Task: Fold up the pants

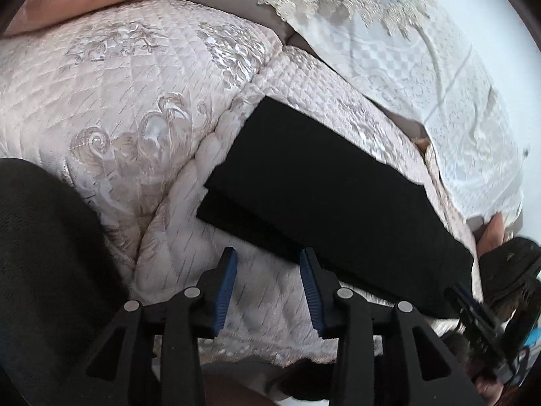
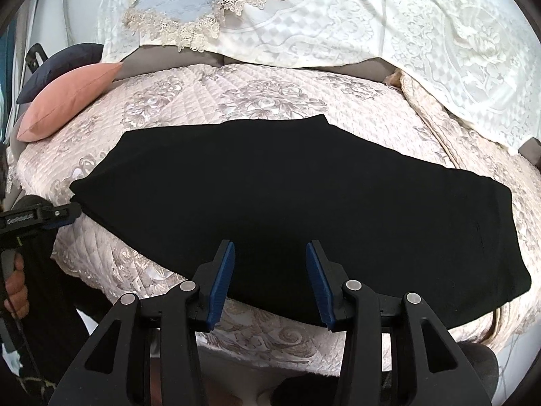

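Black pants (image 2: 297, 203) lie flat on a quilted pink sofa cover (image 2: 209, 94), folded lengthwise into one long strip with leg ends at the left. In the left wrist view the pants (image 1: 324, 196) stretch away to the right. My left gripper (image 1: 268, 255) is open and empty, just in front of the near edge of the leg end. It also shows at the left of the right wrist view (image 2: 72, 211), beside the leg-end corner. My right gripper (image 2: 269, 248) is open and empty, above the pants' front edge near the middle.
A pink cushion (image 2: 67, 101) and a dark cushion (image 2: 64, 64) lie at the sofa's left end. A white lace throw (image 2: 389, 44) covers the backrest. The sofa's front edge runs just below both grippers. The person's dark clothing (image 1: 44, 253) fills the left wrist view's lower left.
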The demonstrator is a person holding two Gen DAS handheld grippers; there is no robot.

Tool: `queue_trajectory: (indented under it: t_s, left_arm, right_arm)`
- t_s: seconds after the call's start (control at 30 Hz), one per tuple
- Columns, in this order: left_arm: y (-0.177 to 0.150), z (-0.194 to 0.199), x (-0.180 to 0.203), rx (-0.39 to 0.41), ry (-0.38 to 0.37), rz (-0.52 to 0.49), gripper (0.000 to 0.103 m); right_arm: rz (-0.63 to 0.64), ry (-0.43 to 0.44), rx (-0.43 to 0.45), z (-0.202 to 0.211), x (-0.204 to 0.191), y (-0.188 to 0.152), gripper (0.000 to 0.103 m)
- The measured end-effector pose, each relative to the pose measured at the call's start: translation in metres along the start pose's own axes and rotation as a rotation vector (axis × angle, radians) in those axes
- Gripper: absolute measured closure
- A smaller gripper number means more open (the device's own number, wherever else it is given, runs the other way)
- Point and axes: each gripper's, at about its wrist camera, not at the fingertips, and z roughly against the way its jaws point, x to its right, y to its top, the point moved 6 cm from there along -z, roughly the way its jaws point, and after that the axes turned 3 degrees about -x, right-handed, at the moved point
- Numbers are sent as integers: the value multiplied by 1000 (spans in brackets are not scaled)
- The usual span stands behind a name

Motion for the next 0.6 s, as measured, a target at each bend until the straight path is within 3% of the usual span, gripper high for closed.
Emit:
queue_trajectory:
  t_s: [0.13,0.4,0.53,0.6]
  left_arm:
    - [10,-3,6,27,-19,9,53]
    - [21,-9,0,72,-7,49,53]
    - [27,-14,6,94,32,19,57]
    - [30,-16,8,102,53,-5,68]
  right_arm:
    - [-1,-7,3,1,2,1,58]
    - [-7,-15,12,3,6,3,58]
    - [-13,-16,2,-2,8,4,58]
    - [-21,-13,5,-2,9,6,58]
